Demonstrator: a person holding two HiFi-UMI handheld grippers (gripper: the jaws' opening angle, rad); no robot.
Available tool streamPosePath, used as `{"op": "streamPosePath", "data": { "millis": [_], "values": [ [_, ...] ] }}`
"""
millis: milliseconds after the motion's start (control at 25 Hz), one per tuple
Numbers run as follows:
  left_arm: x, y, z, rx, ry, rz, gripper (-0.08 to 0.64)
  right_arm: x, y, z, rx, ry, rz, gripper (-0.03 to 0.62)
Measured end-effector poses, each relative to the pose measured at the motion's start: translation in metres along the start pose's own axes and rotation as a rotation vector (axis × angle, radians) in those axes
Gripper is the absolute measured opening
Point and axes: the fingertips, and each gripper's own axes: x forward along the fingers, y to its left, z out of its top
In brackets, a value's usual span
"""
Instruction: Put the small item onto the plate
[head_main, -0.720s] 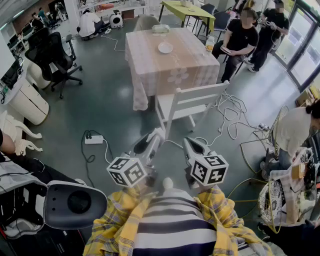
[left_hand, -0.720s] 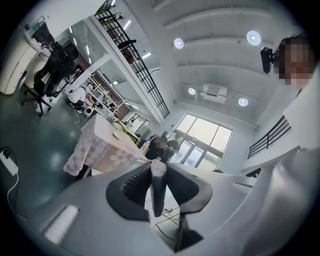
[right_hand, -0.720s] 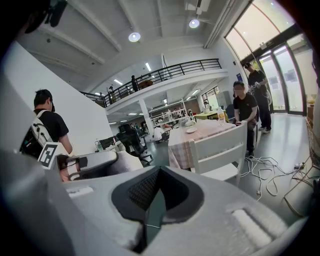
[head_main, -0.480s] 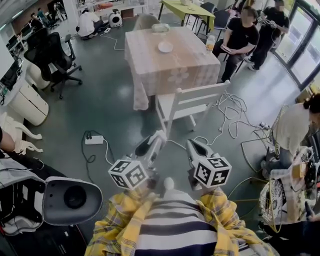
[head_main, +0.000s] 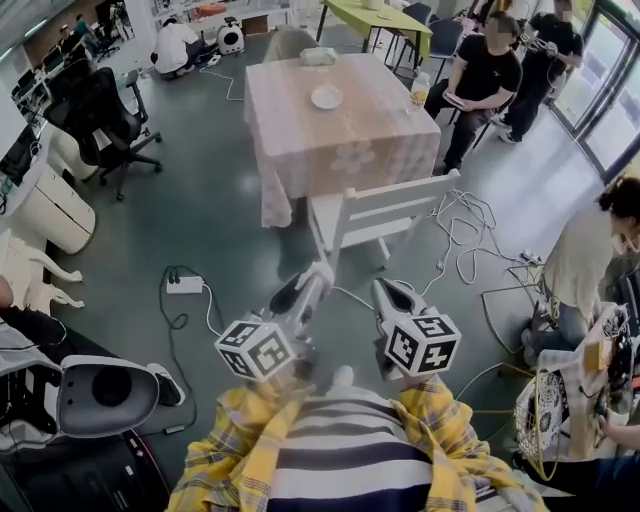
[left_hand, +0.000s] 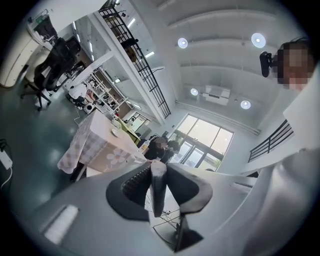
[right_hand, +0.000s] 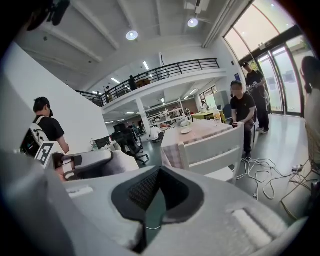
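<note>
Head view: both grippers sit low in the frame, close to the person's body. The left gripper (head_main: 310, 278) is at lower centre-left and the right gripper (head_main: 386, 293) just beside it at lower centre-right. The plate (head_main: 326, 96) lies on the table (head_main: 350, 135) at upper centre, well apart from both grippers. It looks bare, though it is too small in the frame to be certain. A white chair (head_main: 385, 212) stands at mid-frame between the grippers and the table.

Left gripper view: the jaws stand partly apart, with a pale narrow piece (left_hand: 158, 187) upright between the dark pads and touching the ribbed left pad. I judge this to be the small item, clamped in the left gripper, but its shape cannot be made out clearly.

Right gripper view: the jaws meet at their tips with nothing between them, so this gripper is closed and empty.

Assessment: the pick-up appears done and the item is being carried. The placement is not yet done. What is left is the approach past the chair, reaching over the table, setting the item on the plate and letting go.
</note>
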Motion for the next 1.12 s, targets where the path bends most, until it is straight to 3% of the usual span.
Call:
{"op": "streamPosePath", "data": {
  "millis": [400,680,1120],
  "values": [
    [0.063,-0.011,0.002,0.016,-0.037,0.016,0.086,0.028,-0.037,0.030,-0.067,0.044,0.078,-0.003],
    [0.074,0.001,0.015,0.011,-0.078,0.059,0.086,0.046,-0.043,0.042,-0.094,0.050,0.118,-0.003],
    [0.114,0.033,0.045,0.001,-0.056,0.044,0.086,0.085,-0.057,0.072,-0.080,0.039,0.092,-0.003]
  ]
}}
